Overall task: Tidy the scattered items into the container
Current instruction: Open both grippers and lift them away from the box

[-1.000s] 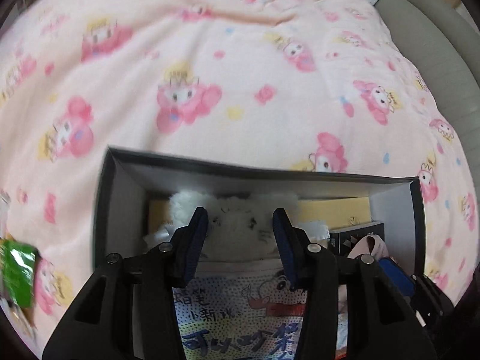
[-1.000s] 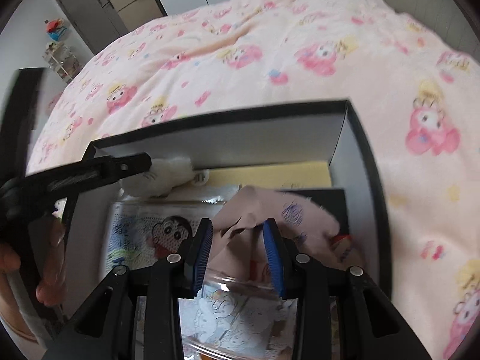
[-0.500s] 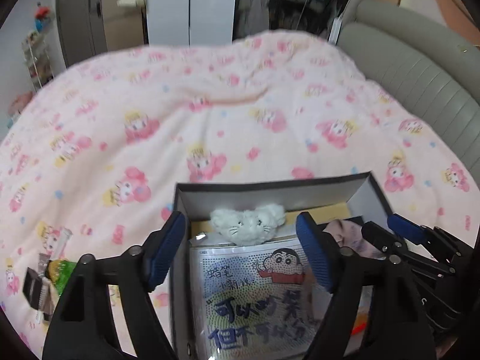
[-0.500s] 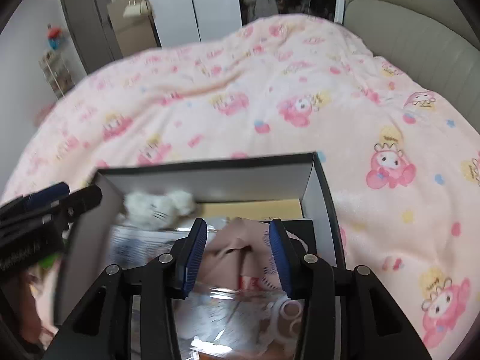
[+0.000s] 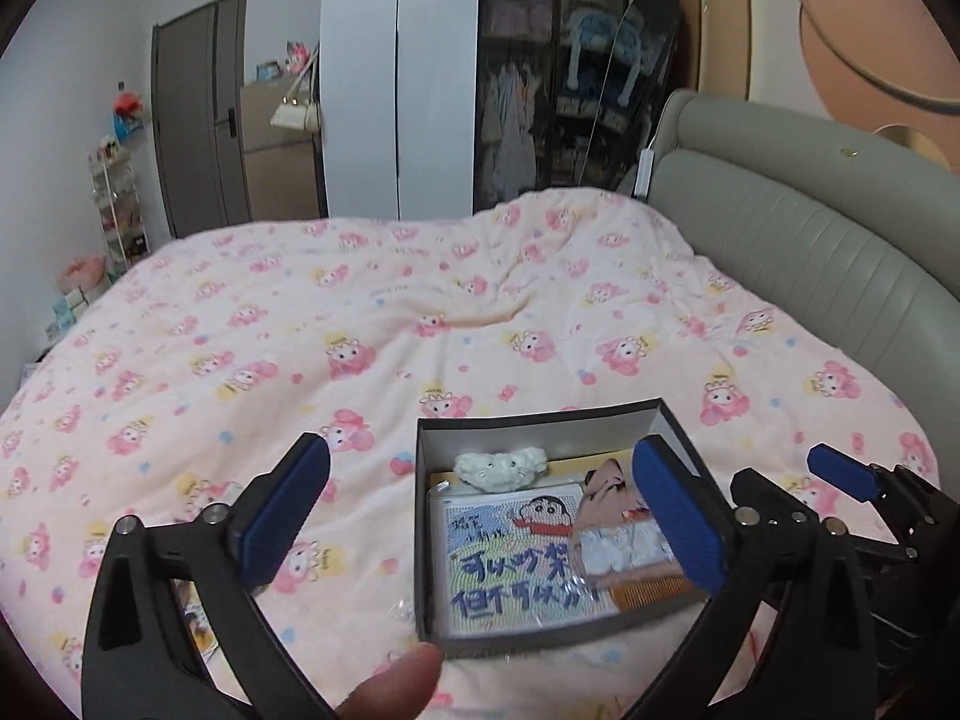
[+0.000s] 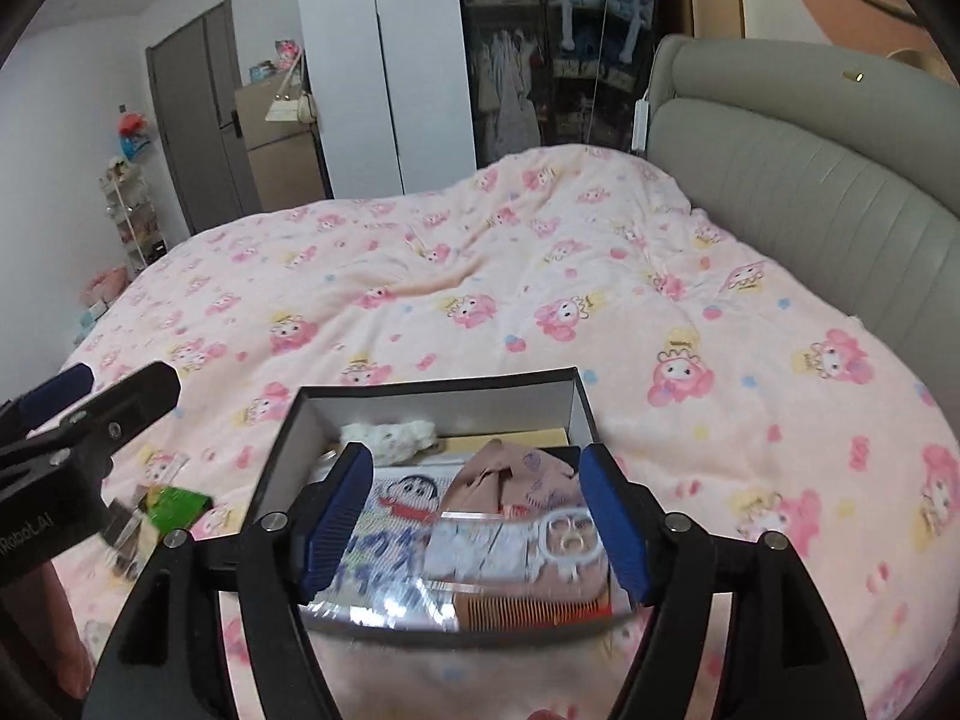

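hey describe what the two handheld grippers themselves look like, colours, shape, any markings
Both match: the left gripper and right gripper have matte black plastic frames that fork into two angled arms with triangular cut-outs and silver screws. Each finger carries a ribbed blue pad. Seen from the right wrist view, the left gripper's body bears partly cut-off white lettering. No cables or sleeves are visible.

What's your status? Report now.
Left hand-held gripper open, empty. Right hand-held gripper open, empty. Box packed; green packet loose on blanket, left of box.

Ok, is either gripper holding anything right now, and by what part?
Nothing is held. Left gripper and right gripper are both open above the box.
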The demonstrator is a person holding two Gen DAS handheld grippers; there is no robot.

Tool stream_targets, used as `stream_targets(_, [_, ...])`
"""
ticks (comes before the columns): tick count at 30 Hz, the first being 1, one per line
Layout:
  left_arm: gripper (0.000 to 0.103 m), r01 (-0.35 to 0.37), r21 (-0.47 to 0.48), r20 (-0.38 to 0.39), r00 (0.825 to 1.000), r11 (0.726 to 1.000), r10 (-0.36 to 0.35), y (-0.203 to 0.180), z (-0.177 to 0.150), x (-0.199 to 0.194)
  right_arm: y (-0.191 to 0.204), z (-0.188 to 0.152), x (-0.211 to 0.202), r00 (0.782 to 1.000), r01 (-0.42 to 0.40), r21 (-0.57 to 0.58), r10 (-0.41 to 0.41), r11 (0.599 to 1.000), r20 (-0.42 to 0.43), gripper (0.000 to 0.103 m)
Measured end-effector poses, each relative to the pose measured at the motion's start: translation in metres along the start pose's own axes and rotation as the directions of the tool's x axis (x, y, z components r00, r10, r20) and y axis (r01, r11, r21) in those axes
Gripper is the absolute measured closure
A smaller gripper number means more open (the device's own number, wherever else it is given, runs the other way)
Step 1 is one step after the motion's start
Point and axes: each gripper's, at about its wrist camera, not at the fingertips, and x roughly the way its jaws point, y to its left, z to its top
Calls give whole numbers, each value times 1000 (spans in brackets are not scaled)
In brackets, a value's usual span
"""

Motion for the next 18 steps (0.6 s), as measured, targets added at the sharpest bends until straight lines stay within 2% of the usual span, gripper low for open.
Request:
stream_targets(3, [1, -6, 9, -2, 1000, 1000, 6, -2, -12, -27, 4, -12, -34, 1000, 1, 1, -1, 1000, 30, 32])
stream_targets(8, [1, 24, 7, -21, 1000, 1000, -24, -7, -42, -58, 14, -44, -80, 996, 55, -21, -53, 998, 78, 32])
stream_targets(12, [1, 42, 4, -32, 999, 999, -42, -11, -57, -75, 13, -65, -93, 998, 21, 7, -21, 1000, 67, 31])
stream_targets(18, [1, 20, 12, -8, 1000, 1000, -19, -8, -62, -99, 11, -67, -107, 994, 54, 11, -55, 998, 95, 31])
